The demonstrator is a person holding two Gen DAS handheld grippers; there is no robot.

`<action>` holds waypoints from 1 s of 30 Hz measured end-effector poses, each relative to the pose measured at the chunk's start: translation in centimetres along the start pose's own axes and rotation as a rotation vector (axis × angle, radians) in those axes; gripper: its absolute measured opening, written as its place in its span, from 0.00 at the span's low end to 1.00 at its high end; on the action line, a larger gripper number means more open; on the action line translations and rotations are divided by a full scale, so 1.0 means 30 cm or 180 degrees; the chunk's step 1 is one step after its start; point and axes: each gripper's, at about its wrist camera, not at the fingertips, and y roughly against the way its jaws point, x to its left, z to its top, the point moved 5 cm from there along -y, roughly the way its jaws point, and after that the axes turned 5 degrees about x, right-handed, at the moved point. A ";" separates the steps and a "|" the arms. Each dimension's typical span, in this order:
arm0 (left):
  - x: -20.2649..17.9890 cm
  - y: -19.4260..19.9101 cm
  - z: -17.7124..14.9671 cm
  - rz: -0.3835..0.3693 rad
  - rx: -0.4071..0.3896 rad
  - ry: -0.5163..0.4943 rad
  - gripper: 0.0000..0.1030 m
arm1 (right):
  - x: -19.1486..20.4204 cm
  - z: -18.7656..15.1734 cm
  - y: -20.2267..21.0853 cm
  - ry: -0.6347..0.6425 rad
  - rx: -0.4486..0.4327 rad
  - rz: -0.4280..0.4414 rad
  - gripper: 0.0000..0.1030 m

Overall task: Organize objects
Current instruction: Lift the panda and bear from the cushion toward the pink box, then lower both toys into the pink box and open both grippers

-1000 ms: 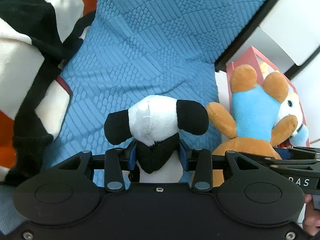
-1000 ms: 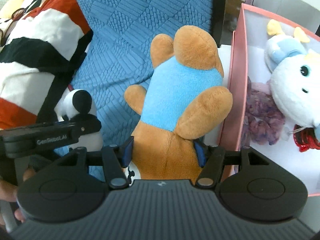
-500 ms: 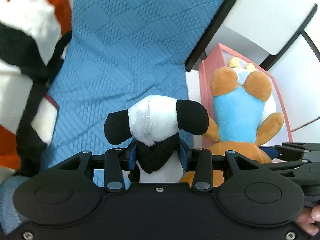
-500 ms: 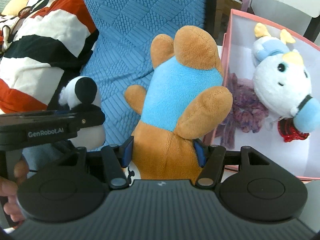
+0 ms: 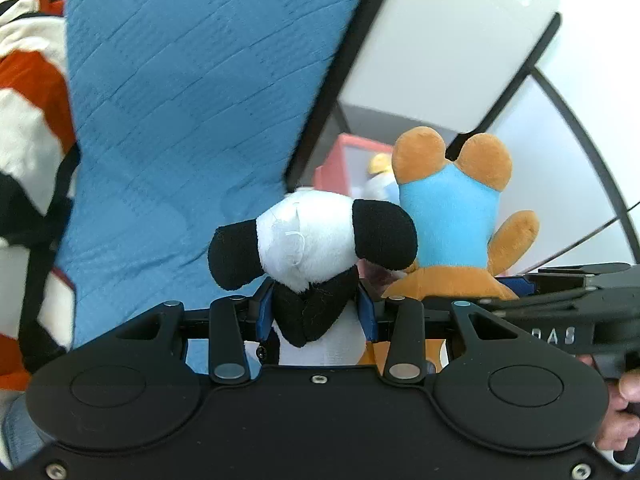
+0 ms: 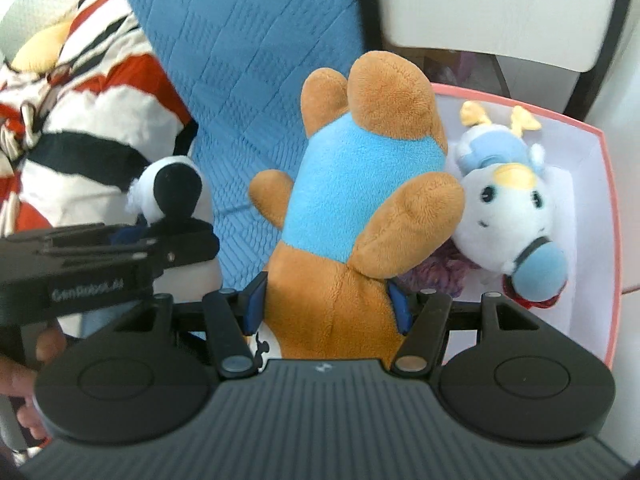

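in the left wrist view my left tongs (image 5: 316, 316) are clamped on the black-and-white panda plush (image 5: 316, 240), their blue pads pressing its dark neck from both sides, and its head and two black ears stick up just past the tips. right of it, touching its ear, i see the brown bear plush (image 5: 452, 208) in a light blue shirt, with the right tongs (image 5: 516, 284) coming in from the right edge at its lower body. beyond both toys is the pink box (image 5: 332, 160), partly hidden behind them, and far left lies the blue quilted bedspread (image 5: 180, 100) with a red, white and black striped blanket (image 5: 28, 128) at the left edge.

in the right wrist view my right tongs (image 6: 326, 304) are gripping the brown bear plush (image 6: 360, 192) around its lower body, and the rest of it rises up and away from the tips. the pink box (image 6: 608, 208) sits just right of the bear, holding a white plush with a blue snout (image 6: 512, 216) and a purple fuzzy thing (image 6: 440, 268). on the left the panda plush (image 6: 172, 192) is held by the left tongs (image 6: 160, 240), over the bedspread (image 6: 248, 60).
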 end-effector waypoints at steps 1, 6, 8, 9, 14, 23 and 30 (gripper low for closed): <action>-0.022 0.005 0.013 -0.0028 0.0005 -0.0015 0.38 | -0.022 0.011 0.026 -0.0039 -0.0019 0.0007 0.61; -0.136 0.026 0.073 -0.0071 -0.0034 -0.0111 0.38 | -0.121 0.043 0.160 -0.0067 -0.0196 -0.0082 0.61; -0.181 0.027 0.093 -0.0071 -0.0067 -0.0168 0.38 | -0.167 0.052 0.214 -0.0069 -0.0277 -0.0144 0.61; -0.202 0.024 0.101 -0.0073 -0.0074 -0.0182 0.38 | -0.189 0.054 0.235 -0.0062 -0.0314 -0.0180 0.61; -0.305 -0.027 0.108 -0.0090 -0.0049 -0.0231 0.38 | -0.330 0.056 0.311 -0.0071 -0.0462 -0.0383 0.61; -0.414 -0.250 0.063 -0.0086 0.0231 -0.0198 0.38 | -0.598 0.050 0.211 -0.0067 -0.0487 -0.0785 0.61; -0.407 -0.412 0.013 -0.0037 0.0449 -0.0079 0.38 | -0.729 0.079 0.042 0.0011 -0.0362 -0.0959 0.61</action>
